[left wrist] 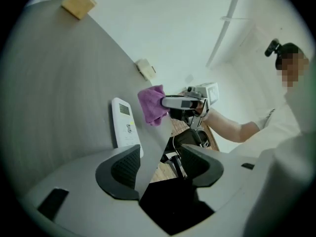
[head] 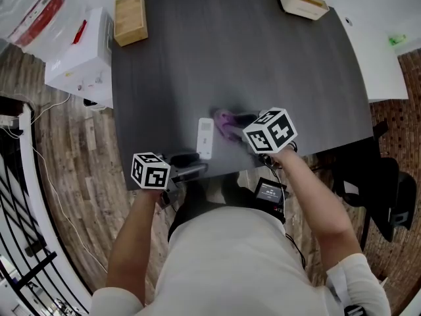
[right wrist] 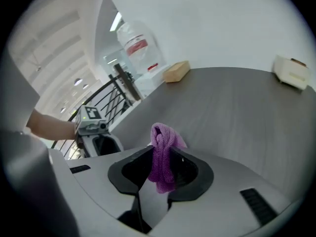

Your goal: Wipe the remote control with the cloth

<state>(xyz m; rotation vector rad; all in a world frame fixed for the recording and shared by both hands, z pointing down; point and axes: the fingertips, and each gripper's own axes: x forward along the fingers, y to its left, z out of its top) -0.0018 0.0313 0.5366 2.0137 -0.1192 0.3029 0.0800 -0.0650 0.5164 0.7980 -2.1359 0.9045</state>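
Closest to the lens was the person's torso [head: 223, 255], pressed up near the front edge of the table [head: 263, 58], both forearms reaching out over that edge. And what a spread of dark tabletop it was: a wide open stretch ran from the front edge all the way back to the far corners. A white unit [head: 79, 54] stood just off the left edge, on the floor side. Back at the far left corner sat a wooden box [head: 129, 18], and at the far right corner a pale box [head: 302, 0], both well apart from the action.

Down front, the left gripper [left wrist: 160, 164] hung right at the front edge, jaws spread wide with nothing between the pads. The right gripper [right wrist: 160, 172] came in over the same edge, angled down, jaws clamped on the cloth [left wrist: 152, 104].

Between the two grippers lay the remote [head: 205, 137], white, flat on the table, lengthwise toward the person, its near end close to the front edge. The purple cloth bunched out of the right jaws just beside the remote's right side, apart from it.
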